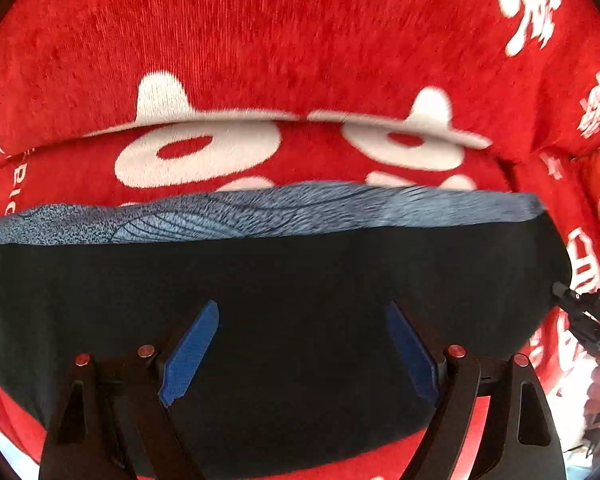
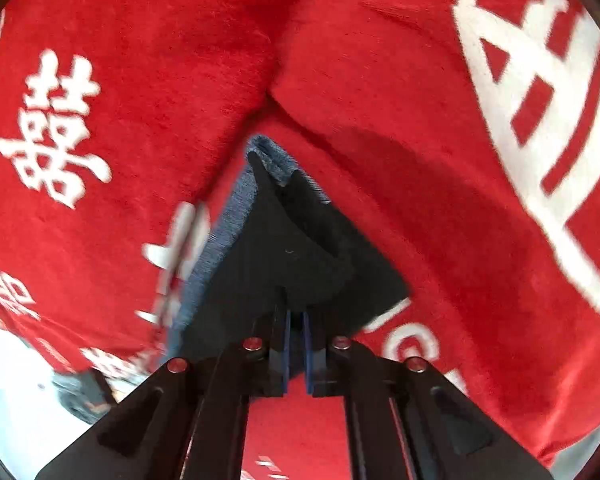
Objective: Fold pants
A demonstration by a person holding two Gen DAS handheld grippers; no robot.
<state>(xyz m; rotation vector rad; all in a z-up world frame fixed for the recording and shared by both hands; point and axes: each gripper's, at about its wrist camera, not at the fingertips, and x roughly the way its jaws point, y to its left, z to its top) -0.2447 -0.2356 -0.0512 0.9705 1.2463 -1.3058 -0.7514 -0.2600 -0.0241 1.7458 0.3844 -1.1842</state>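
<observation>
The pants (image 1: 280, 276) are dark navy with a blue-grey patterned waistband (image 1: 284, 212) along their far edge. They lie on a red blanket (image 1: 300, 40). My left gripper (image 1: 302, 312) is open above the dark cloth, its blue pads (image 1: 192, 348) wide apart with nothing between them. In the right wrist view my right gripper (image 2: 296, 320) is shut on an edge of the pants (image 2: 300, 248), which rise in a fold from the pads to the waistband (image 2: 268, 160).
The red blanket (image 2: 120, 80) carries white characters (image 2: 56, 128) and is bunched into thick folds (image 2: 276, 76) behind the pants. The right gripper's black frame (image 1: 584, 312) shows at the right edge of the left wrist view. A pale floor (image 2: 12, 380) shows lower left.
</observation>
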